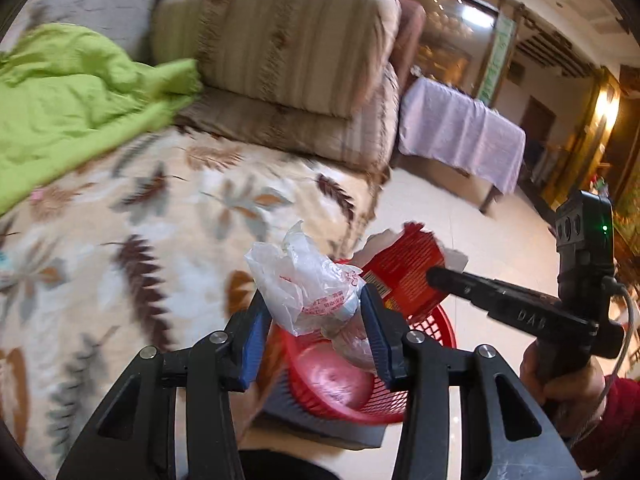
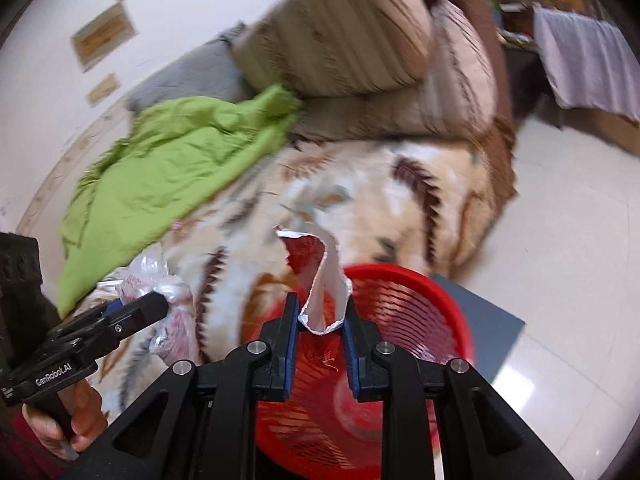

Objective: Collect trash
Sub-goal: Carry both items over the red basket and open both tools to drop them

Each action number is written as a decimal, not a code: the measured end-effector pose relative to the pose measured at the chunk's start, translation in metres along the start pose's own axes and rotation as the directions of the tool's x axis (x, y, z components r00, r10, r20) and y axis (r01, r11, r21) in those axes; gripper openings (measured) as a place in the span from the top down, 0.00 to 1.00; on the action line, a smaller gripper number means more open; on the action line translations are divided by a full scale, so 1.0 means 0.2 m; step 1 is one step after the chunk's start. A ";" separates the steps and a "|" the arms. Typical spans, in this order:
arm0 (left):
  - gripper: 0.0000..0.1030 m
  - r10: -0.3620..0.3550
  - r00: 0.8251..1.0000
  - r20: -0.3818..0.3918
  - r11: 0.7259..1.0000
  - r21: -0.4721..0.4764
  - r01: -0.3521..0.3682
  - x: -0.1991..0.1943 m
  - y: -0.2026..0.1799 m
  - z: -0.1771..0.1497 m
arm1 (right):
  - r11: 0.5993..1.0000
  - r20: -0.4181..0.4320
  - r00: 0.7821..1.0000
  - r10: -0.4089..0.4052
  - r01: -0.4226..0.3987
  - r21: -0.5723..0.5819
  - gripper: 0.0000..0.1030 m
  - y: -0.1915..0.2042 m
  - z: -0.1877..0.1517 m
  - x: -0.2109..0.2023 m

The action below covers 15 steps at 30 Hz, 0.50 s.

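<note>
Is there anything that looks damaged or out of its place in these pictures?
Yes. The red snack wrapper in the right gripper is torn open, with ragged edges. A green blanket lies bunched and rumpled on the sofa. The red basket stands upright, and nothing seems spilled beside it.

My left gripper point(image 1: 316, 320) and right gripper point(image 2: 320, 330) are black, with blue pads, silver screws, white lettering, seemingly dark red sleeves point(image 1: 620, 412).
</note>
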<state>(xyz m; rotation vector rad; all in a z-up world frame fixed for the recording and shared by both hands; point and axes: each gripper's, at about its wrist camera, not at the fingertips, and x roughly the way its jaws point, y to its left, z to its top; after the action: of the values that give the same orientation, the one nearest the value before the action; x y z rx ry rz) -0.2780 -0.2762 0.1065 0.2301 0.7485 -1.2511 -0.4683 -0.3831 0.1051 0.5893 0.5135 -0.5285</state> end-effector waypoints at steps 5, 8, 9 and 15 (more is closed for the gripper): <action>0.29 0.007 0.997 -0.073 1.000 -0.016 -0.008 0.11 -0.04 -0.04 | 0.997 0.005 0.997 -0.080 0.080 0.018 0.37 -0.08 0.01 0.02; 0.28 0.063 0.996 -0.055 0.998 -0.028 -0.065 0.02 0.02 -0.07 | 0.998 0.046 0.997 -0.065 0.066 -0.017 0.36 -0.03 0.06 0.02; 0.26 0.087 0.995 -0.048 0.995 -0.045 -0.090 -0.01 0.06 -0.07 | 0.999 0.055 0.998 -0.038 0.040 -0.036 0.36 0.01 0.08 0.04; 0.11 0.278 0.961 0.002 0.948 -0.163 -0.274 -0.34 0.29 -0.12 | 0.978 0.050 0.988 0.147 -0.137 -0.156 0.35 0.36 0.12 0.13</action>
<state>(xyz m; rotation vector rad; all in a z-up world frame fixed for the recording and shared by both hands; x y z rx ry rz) -0.2414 -0.1907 0.1172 0.1791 0.7635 -0.9209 -0.3993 -0.3555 0.1354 0.4587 0.4451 -0.3668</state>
